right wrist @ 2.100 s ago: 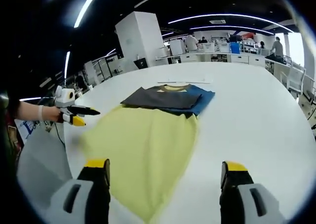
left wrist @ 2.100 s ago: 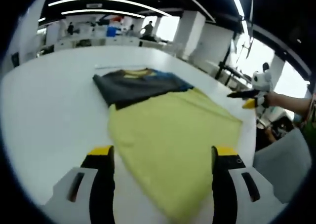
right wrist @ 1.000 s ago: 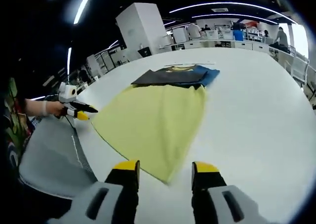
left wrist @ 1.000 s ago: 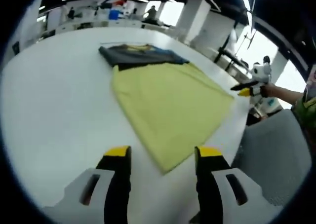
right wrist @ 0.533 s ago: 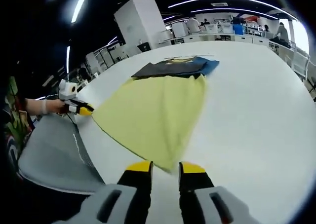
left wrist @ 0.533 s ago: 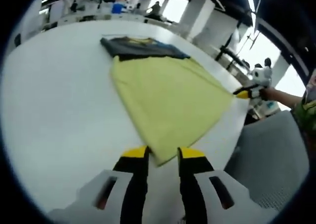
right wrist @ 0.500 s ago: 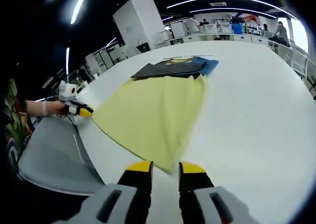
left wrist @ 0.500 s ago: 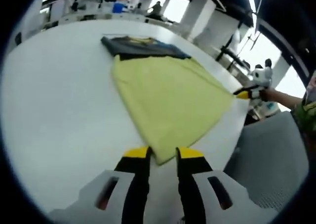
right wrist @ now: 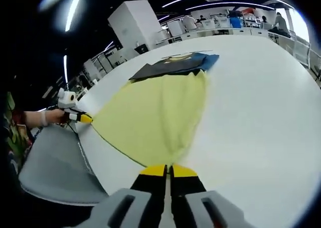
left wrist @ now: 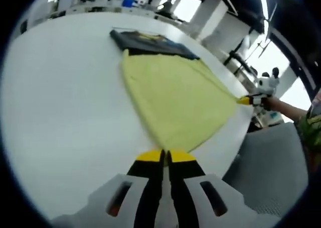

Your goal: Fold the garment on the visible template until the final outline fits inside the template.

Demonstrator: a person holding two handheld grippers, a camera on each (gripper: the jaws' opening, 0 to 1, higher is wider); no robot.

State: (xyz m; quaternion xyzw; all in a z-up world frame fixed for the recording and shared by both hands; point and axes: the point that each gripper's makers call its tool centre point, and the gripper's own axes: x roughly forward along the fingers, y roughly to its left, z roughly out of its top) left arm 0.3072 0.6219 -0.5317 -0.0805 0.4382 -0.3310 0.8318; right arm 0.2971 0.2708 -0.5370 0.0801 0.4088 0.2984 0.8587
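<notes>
- The yellow garment (left wrist: 175, 100) lies spread flat on the white worktop (left wrist: 60, 97), its far edge overlapping a dark folded garment (left wrist: 150, 43).
- Left gripper (left wrist: 165, 156): jaws together, clamped on the near corner of the yellow garment.
- Right gripper (right wrist: 168, 171): jaws together, clamped on the garment's opposite near corner.
- A grey chair (right wrist: 50, 173) stands beside the worktop.

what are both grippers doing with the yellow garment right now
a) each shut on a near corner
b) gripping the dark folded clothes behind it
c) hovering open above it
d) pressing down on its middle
a: the left gripper and right gripper each have their fingers closed together on a near corner of the yellow garment.
</notes>
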